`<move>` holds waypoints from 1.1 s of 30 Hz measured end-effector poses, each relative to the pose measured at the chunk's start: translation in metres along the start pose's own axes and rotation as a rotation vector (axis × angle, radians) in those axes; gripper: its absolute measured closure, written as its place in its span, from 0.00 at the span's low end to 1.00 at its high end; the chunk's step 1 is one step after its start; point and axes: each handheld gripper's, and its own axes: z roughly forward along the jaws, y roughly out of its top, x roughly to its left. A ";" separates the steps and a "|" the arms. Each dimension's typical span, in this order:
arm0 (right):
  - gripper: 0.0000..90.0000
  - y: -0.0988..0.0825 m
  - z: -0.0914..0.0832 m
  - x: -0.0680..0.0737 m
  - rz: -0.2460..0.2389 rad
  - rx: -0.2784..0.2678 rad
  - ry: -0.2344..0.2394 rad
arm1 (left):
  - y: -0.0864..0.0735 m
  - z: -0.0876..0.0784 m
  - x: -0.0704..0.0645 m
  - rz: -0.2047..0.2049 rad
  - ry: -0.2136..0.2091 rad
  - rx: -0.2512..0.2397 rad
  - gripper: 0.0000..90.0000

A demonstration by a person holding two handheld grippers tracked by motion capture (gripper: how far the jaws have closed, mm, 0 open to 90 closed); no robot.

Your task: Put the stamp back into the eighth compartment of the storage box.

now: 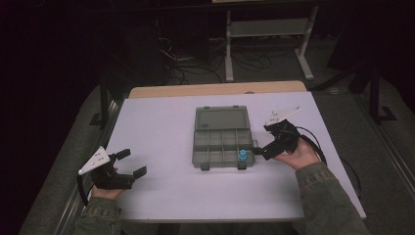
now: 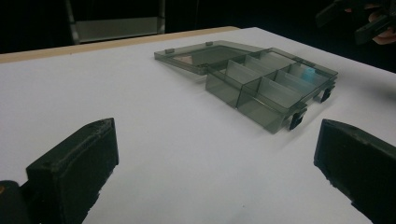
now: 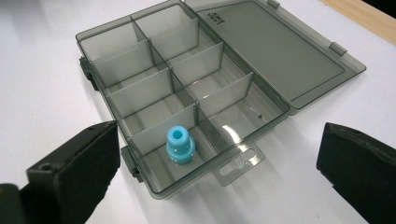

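Lying open near the middle of the white table [image 1: 161, 147], a smoky grey plastic organiser box [image 1: 222, 142] is seen from the high view with its lid [image 1: 221, 119] folded flat toward the far edge. From above, a small blue piece [image 1: 242, 155] can be made out in the near right corner compartment, but little else of it. The right gripper view makes it plain: the blue piece [image 3: 180, 145] is a stubby, stepped plastic part with a hole in its top, standing upright, and the other compartments are shown bare. The right gripper [image 1: 259, 147] is held just beside the box's right end, its jaws spread wide around nothing. The left gripper [image 1: 131, 163] is held well apart from the box at the table's near left, jaws likewise wide and empty. In the left gripper view the box [image 2: 271, 88] is seen low and side-on, with only a blue tint showing through its far wall.
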 end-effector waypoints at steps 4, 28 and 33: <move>0.00 -0.002 -0.004 0.000 0.000 -0.018 -0.006 | 0.000 0.000 0.000 -0.003 0.000 -0.002 0.00; 0.00 -0.033 -0.023 -0.001 0.043 -0.150 -0.044 | 0.000 0.000 0.000 0.001 -0.003 -0.002 0.00; 0.00 -0.041 -0.028 -0.003 0.061 -0.172 -0.053 | 0.000 0.000 0.000 0.001 -0.002 -0.002 0.00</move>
